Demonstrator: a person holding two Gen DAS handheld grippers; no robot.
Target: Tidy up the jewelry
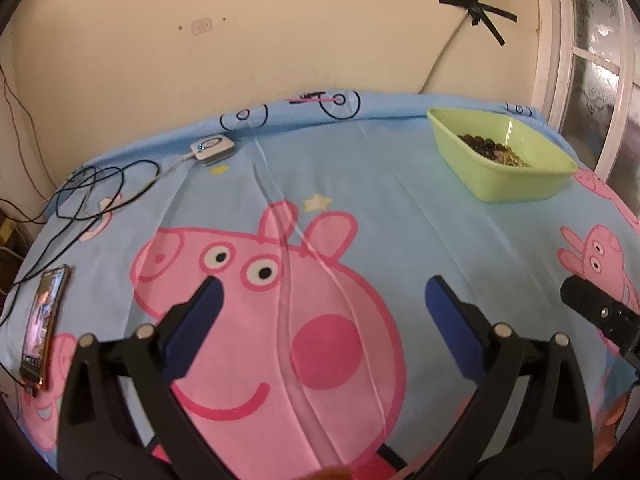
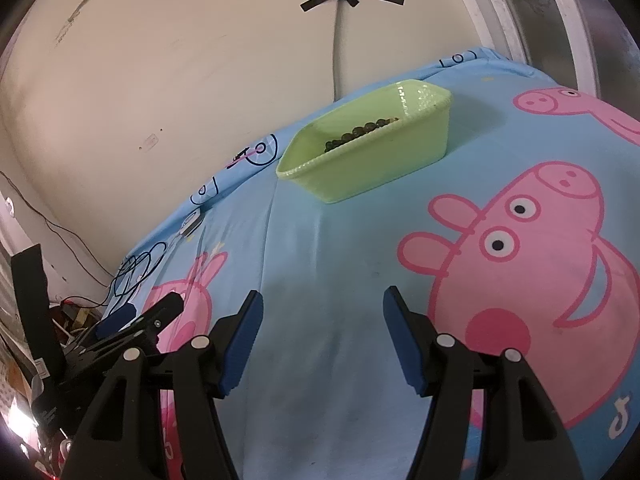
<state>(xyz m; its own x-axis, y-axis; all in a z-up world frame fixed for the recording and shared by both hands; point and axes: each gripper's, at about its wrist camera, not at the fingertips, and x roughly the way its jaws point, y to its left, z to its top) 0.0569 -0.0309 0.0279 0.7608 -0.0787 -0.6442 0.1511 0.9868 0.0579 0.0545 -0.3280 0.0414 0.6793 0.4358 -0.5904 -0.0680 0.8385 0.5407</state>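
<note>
A light green plastic tray (image 1: 516, 184) stands at the far right of the bed, holding a dark beaded bracelet (image 1: 478, 144) and gold chain jewelry (image 1: 514, 159). In the right wrist view the tray (image 2: 372, 168) sits ahead and the dark beads (image 2: 356, 134) show over its rim. My left gripper (image 1: 322, 292) is open and empty, low over the sheet, well short of the tray. My right gripper (image 2: 322, 300) is open and empty, also short of the tray. The right gripper's tip (image 1: 600, 312) shows at the right edge of the left wrist view.
The bed has a blue sheet (image 1: 400, 208) printed with pink cartoon pigs. A phone (image 1: 42, 320) lies at the left edge, with black cables (image 1: 96, 188) and a small white device (image 1: 212, 148) near the wall. A window frame (image 1: 580, 60) is at right.
</note>
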